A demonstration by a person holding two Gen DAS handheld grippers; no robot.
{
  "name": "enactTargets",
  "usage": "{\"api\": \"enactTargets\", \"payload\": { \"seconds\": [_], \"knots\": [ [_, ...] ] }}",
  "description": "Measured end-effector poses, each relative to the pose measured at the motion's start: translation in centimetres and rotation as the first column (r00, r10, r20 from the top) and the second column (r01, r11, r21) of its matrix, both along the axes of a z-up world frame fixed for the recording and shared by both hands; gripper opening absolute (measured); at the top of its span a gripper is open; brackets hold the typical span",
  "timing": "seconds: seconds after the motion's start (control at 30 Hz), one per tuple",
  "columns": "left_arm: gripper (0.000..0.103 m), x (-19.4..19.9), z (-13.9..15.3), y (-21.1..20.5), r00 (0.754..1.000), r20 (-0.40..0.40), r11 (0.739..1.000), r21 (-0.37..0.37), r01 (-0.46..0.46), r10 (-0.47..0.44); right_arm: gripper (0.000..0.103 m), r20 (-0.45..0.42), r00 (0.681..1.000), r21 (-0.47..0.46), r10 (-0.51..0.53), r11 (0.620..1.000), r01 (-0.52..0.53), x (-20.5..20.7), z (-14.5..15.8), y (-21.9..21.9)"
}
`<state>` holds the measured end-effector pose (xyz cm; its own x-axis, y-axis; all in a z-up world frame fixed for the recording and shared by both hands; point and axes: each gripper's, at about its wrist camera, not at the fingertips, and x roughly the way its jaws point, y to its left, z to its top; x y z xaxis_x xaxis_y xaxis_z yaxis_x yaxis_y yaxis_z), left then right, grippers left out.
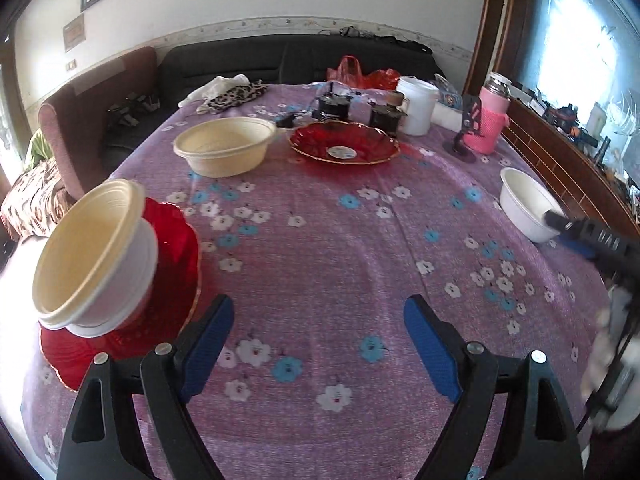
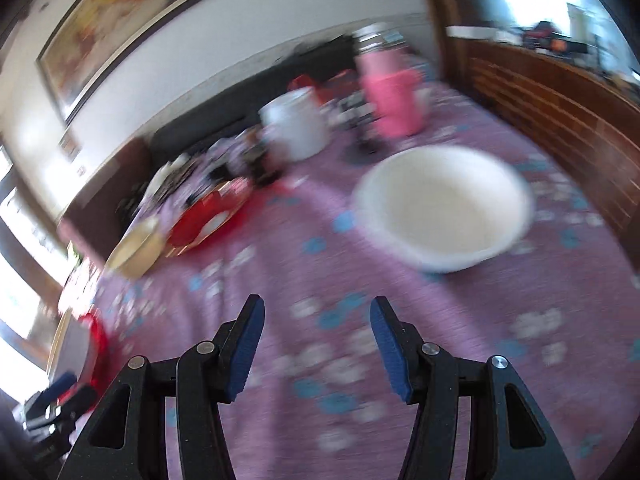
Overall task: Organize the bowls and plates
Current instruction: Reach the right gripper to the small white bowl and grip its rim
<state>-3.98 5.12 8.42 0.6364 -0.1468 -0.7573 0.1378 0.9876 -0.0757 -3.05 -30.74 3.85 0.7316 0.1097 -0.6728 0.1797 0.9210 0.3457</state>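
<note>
A: Left wrist view, status?
B: Left gripper (image 1: 318,344) wide, nothing between the fingers. Stacked bowls (image 1: 96,256) sit on a red plate (image 1: 176,240) at the left table edge. Cream bowl (image 1: 224,146) and second red plate (image 1: 344,146) lie beyond. White bowl (image 1: 528,204) far right.
A: Right wrist view?
B: Blurred. Right gripper (image 2: 316,348) parted, holding nothing; white bowl (image 2: 444,208) ahead on the tablecloth (image 2: 460,320).
</note>
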Motion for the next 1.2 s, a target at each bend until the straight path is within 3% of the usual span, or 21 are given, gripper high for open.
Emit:
{"api": "enactTargets", "payload": {
  "seconds": [0.2,0.37,0.43,0.53,0.63,0.83,0.93,1.03,1.1,1.2],
  "knots": [
    [0.086,0.4,-0.2,-1.3,1.000,-0.016,1.000,0.007,0.007,-0.006,0.060,-0.017,0.957,0.026,-0.290,0.957,0.290,0.1,-0.3,-10.7],
    [0.086,0.4,-0.2,-2.0,1.000,-0.027,1.000,0.015,0.012,-0.012,0.060,-0.102,0.939,-0.003,-0.328,0.944,0.329,3.5,-2.4,-13.9],
    [0.086,0.4,-0.2,-2.0,1.000,-0.027,1.000,0.019,0.011,-0.010,0.059,-0.128,0.946,-0.012,-0.297,0.954,0.298,5.3,-3.2,-13.7],
    [0.086,0.5,-0.2,-1.8,1.000,-0.031,1.000,0.020,0.000,0.000,0.012,-0.182,0.956,0.022,-0.230,0.971,0.237,7.1,-4.2,-13.4],
    [0.086,0.8,-0.4,-1.4,0.999,-0.036,1.000,0.015,-0.013,0.013,0.012,-0.195,0.965,0.098,-0.178,0.975,0.200,7.4,-4.6,-12.4],
    [0.086,1.7,-1.2,-0.7,0.997,-0.072,0.999,-0.017,-0.029,0.028,0.011,-0.221,0.972,0.264,0.085,0.964,-0.024,7.1,-4.8,-7.2],
    [0.086,1.9,-1.8,-0.5,0.996,-0.090,0.999,-0.027,-0.029,0.027,0.011,-0.238,0.942,0.324,0.235,0.934,-0.151,6.7,-5.3,-3.3],
    [0.086,2.2,-2.2,-0.1,0.994,-0.105,0.999,-0.038,-0.037,0.033,0.011,-0.252,0.893,0.322,0.373,0.902,-0.286,6.0,-5.3,1.7],
    [0.086,2.3,-2.5,0.4,0.993,-0.105,0.998,-0.028,-0.061,0.058,0.017,-0.257,0.856,0.321,0.449,0.875,-0.363,5.3,-5.4,4.6],
    [0.086,2.7,-2.9,1.4,0.990,-0.129,0.995,-0.063,-0.071,0.062,0.024,-0.244,0.849,0.240,0.468,0.878,-0.415,4.3,-4.5,7.4]
  ]
}}
